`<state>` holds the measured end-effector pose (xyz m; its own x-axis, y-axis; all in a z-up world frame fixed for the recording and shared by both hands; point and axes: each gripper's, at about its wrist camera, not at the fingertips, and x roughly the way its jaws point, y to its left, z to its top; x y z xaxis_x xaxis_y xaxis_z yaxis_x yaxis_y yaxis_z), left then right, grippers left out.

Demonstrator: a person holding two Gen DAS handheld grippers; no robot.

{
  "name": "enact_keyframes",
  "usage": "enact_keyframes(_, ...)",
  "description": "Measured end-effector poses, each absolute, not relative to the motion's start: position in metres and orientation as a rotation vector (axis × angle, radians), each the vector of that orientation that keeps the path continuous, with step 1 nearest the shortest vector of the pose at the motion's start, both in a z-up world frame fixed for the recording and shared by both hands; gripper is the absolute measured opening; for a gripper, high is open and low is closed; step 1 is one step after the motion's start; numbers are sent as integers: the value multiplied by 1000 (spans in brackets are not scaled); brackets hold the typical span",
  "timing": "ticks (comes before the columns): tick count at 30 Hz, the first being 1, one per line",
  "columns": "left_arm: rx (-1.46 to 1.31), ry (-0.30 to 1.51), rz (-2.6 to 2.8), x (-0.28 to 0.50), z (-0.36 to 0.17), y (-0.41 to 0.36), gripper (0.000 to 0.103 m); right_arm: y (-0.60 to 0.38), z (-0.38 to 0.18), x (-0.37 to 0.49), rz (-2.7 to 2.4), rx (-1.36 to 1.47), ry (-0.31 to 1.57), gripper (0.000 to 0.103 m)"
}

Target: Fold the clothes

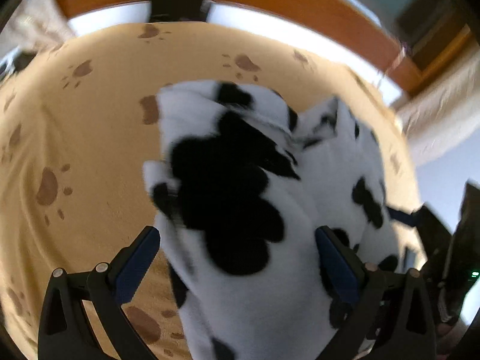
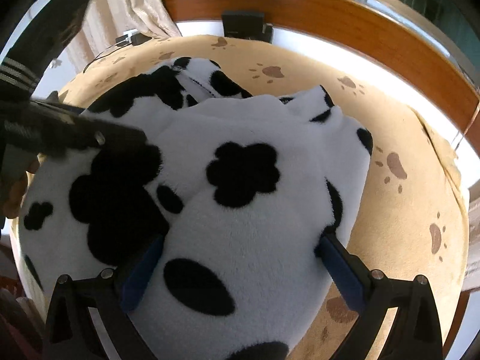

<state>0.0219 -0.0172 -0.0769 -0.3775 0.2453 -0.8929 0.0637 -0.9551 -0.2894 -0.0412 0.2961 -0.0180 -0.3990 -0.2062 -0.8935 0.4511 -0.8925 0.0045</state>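
Cow-print fleece lies bunched on a tan cloth with brown paw prints, covering a round table with an orange-brown wood rim. Fleece is white with irregular black blotches, deep fuzzy pile, thick; a zip or seam line shows near its far edge in the right view. Left gripper: blue-padded fingers stand wide apart, a ridge of fleece rising between them; pads not visibly pressing, so not clamped as far as I can see. Right gripper: fingers also spread, a thick fold of fleece filling the gap, its edges just beside or touching the pads; I cannot tell if any grip force is on. Left view is motion-blurred. In the right view the left gripper reaches in from the left, low over the fleece. Handling judgement: light for its bulk, soft, no stiffness, will sag and drape; pile gives good friction on the pads, low slip risk; not fragile. Thick layers may spring back open after folding. Best hold is probably at a single-layer hem or corner, not the bunched middle.
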Motion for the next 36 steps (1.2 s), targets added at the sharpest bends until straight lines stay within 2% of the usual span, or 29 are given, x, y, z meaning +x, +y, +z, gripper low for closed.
enact_keyframes(6,-1709,-550,2581,19,-66,-71,103,303,29,-55,-2471,1329,334,103)
enact_keyframes(11,-1715,-691,2516,22,-71,-87,103,297,30,-92,-2508,1325,320,103)
enact_keyframes(15,-1696,-946,2320,35,-85,-103,103,288,-18,-103,-2429,1484,582,103)
enact_keyframes(18,-1595,-1135,2189,50,-91,-116,103,307,-18,-108,-2428,1566,332,103)
enact_keyframes(24,-1432,-1189,1944,70,-98,-110,103,283,38,-123,-2360,1414,184,103)
enact_keyframes(30,-1369,-1370,1698,80,-129,-105,103,217,66,-174,-2069,1384,-47,103)
enact_keyframes(31,-1351,-1405,1663,82,-134,-105,103,203,66,-180,-2017,1393,-54,103)
enact_keyframes(34,-1342,-1431,1604,85,-142,-98,103,162,45,-191,-1944,1465,93,103)
enact_keyframes(36,-1348,-1408,1588,85,-144,-89,103,143,21,-198,-1885,1552,199,91)
